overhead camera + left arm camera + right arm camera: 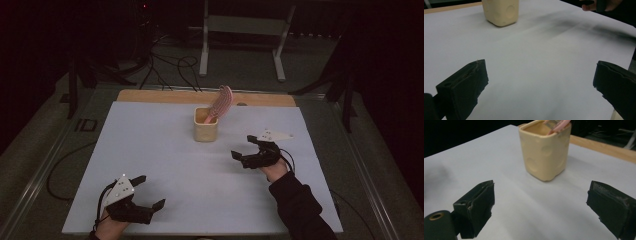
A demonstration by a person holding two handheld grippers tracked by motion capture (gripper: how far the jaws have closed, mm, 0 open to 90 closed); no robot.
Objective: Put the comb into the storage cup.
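**Inspector:** Start with the largest item. How is the work surface laid out?

**Operator:** I see a white sheet point(200, 200) covering the table, a strip of bare wood showing along its far edge. It gives me an even, bright ground, so anything set on it stands out.

**Inspector:** And the object in hand?

**Operator:** A cream square cup point(205, 124) stands upright toward the far middle of the sheet. A pink brush point(221, 104) sits inside it, handle down, head leaning out toward one o'clock over the rim. My judgement: the cup serves as a holder, and the brush leans because the cup is wider than the handle.

**Inspector:** Gripper positions?

**Operator:** My right gripper point(246, 149) hovers at about four o'clock from the cup, near but apart. In the right gripper view the cup point(545, 151) sits at twelve o'clock, ahead of the jaws and between their lines, not yet within them. My left gripper point(148, 192) rests at the near edge, roughly seven o'clock from the cup, well apart; its own view puts the cup point(500, 11) at eleven o'clock, far off.

**Inspector:** Jaw condition?

**Operator:** Both pairs stand wide, nothing between them. I judge the right is placed to reach for the cup or brush.
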